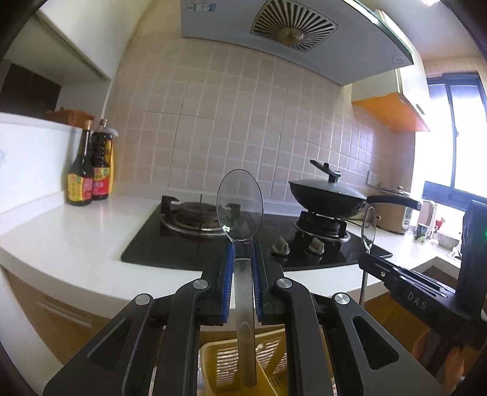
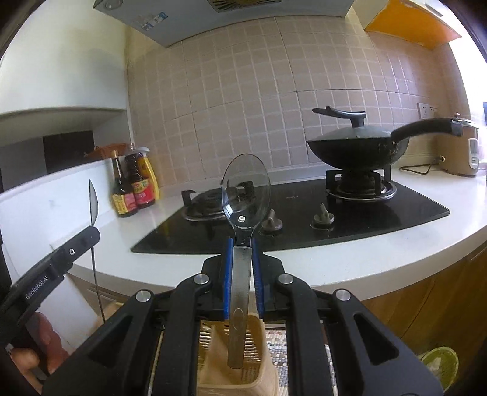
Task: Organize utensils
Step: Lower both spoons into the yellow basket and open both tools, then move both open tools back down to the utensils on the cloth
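My left gripper point(image 1: 242, 259) is shut on a clear plastic spoon point(image 1: 239, 207), bowl up, handle hanging down over a yellow slotted utensil basket point(image 1: 225, 365). My right gripper point(image 2: 242, 249) is shut on a second clear spoon point(image 2: 246, 189), its handle hanging over the same beige-yellow basket point(image 2: 258, 359). Each gripper shows side-on in the other's view: the right one point(image 1: 369, 254) with its spoon edge-on point(image 1: 368, 228), the left one point(image 2: 91, 231) with its spoon edge-on point(image 2: 93, 201). Both are held in front of the counter edge.
A white counter point(image 1: 76, 240) holds a black gas hob point(image 1: 188, 243) with a lidded black wok point(image 1: 327, 195) on the right burner. Sauce bottles point(image 1: 89, 170) stand at the back left. A rice cooker point(image 2: 459, 149) is at the far right. A range hood point(image 1: 289, 27) hangs above.
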`<action>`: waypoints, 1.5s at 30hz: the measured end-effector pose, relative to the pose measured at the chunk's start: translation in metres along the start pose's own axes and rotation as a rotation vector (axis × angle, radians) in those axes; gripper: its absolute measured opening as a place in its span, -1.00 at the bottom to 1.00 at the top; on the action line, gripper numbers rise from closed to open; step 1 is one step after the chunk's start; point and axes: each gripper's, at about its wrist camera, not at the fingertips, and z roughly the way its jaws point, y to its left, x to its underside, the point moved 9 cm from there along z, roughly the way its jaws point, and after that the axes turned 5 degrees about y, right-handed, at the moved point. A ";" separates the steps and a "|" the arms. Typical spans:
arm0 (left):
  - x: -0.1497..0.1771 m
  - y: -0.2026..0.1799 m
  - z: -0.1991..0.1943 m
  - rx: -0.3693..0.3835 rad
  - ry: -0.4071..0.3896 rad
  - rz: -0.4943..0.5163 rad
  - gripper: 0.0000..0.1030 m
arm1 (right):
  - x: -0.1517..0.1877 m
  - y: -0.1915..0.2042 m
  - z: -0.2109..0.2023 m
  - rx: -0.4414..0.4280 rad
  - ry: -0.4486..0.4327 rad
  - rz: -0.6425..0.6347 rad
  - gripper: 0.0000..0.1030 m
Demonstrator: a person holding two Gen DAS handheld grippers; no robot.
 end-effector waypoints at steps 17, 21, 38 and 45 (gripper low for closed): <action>0.021 0.002 -0.018 0.045 0.035 -0.024 -0.31 | 0.020 0.004 -0.043 -0.016 -0.004 -0.012 -0.03; 0.012 0.001 -0.049 0.059 0.024 -0.040 -0.24 | 0.021 0.004 -0.070 0.011 0.016 -0.014 -0.03; 0.024 -0.015 -0.174 0.058 0.055 -0.020 0.05 | 0.098 0.022 -0.156 0.083 0.378 -0.065 -0.02; 0.063 0.014 -0.185 0.014 0.234 -0.047 0.05 | 0.168 0.015 -0.157 0.087 0.650 -0.056 -0.02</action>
